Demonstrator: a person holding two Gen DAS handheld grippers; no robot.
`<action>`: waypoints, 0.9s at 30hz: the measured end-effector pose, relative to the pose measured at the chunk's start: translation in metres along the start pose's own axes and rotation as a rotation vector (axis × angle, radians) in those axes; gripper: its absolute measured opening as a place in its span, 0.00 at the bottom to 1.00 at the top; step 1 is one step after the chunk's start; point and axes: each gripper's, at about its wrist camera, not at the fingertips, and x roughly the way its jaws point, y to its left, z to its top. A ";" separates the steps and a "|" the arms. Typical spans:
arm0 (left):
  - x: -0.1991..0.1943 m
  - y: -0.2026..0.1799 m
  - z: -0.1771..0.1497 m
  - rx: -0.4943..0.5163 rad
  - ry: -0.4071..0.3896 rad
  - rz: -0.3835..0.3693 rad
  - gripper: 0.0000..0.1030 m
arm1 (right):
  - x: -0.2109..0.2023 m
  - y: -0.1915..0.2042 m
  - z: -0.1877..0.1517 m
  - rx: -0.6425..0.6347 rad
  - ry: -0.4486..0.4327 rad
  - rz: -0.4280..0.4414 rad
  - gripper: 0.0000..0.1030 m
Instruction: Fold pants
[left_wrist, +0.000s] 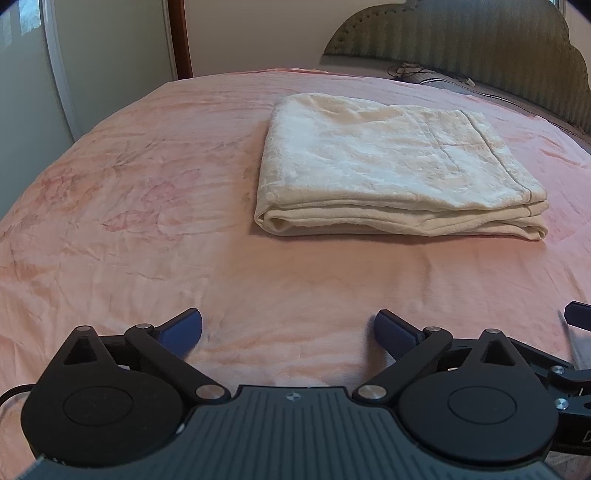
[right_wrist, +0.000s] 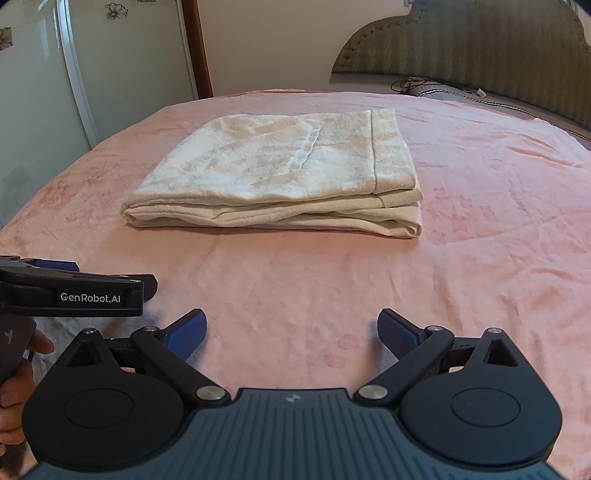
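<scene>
From the left wrist, the cream plush pants (left_wrist: 399, 173) lie folded in a thick rectangular stack mid-bed on the soft pink bedspread (left_wrist: 147, 221); the left claw (left_wrist: 288, 332) gapes empty. From the right wrist, the right claw (right_wrist: 291, 332) also stands wide, empty, short of the layered stack's near edge.

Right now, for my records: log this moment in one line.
pants: folded on bed | left claw: open, empty | right claw: open, empty

My pads (right_wrist: 184, 334) are ribbed blue rubber on matt black plastic arms with shiny metal pins. The folded pants (right_wrist: 280, 181) look plush cream fleece; the pink bedspread (right_wrist: 332, 288) soft, faintly wrinkled cloth.
</scene>
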 end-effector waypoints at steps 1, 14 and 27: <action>0.000 0.000 0.000 0.001 -0.003 0.000 0.99 | 0.001 0.000 0.000 0.000 0.001 0.000 0.97; -0.003 0.002 -0.013 0.029 -0.091 -0.015 1.00 | 0.010 -0.003 -0.007 0.001 -0.013 -0.019 1.00; -0.007 0.008 -0.023 -0.002 -0.141 0.005 1.00 | 0.014 -0.003 -0.014 -0.049 -0.060 -0.024 1.00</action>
